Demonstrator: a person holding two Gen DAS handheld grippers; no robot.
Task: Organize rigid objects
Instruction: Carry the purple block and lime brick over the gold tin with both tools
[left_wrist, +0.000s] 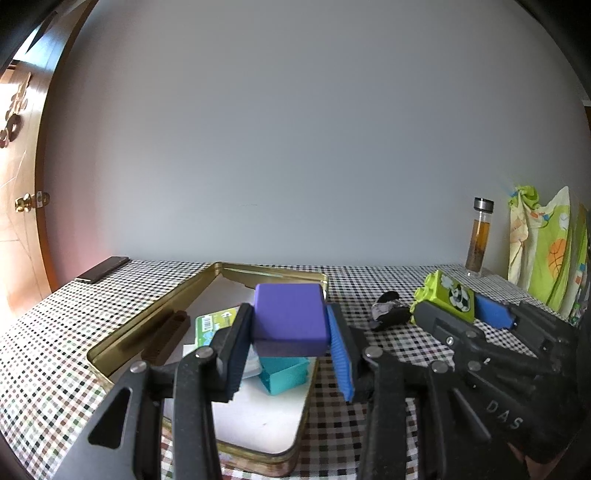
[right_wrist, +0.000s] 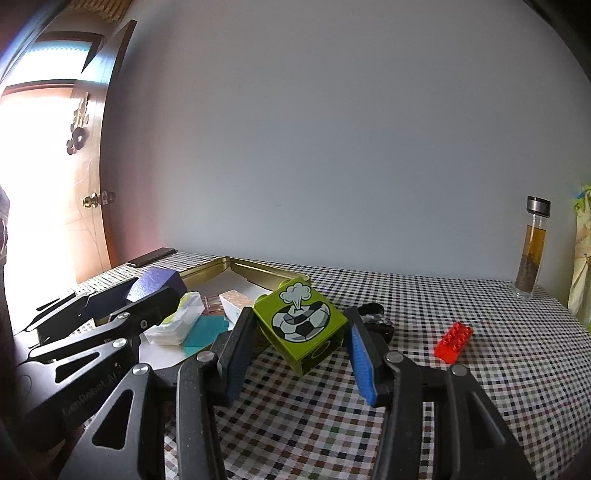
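My left gripper is shut on a purple block and holds it above the open gold tin. In the tin lie a teal box, a green-and-white packet and a brown piece. My right gripper is shut on a green brick with a football picture, tilted, held just above the checked cloth to the right of the tin. The right gripper also shows in the left wrist view, with the green brick.
A red studded brick lies on the cloth at right. A dark crumpled object lies between tin and green brick. A glass bottle stands at the back right, a phone at the back left, a bright cloth bag far right.
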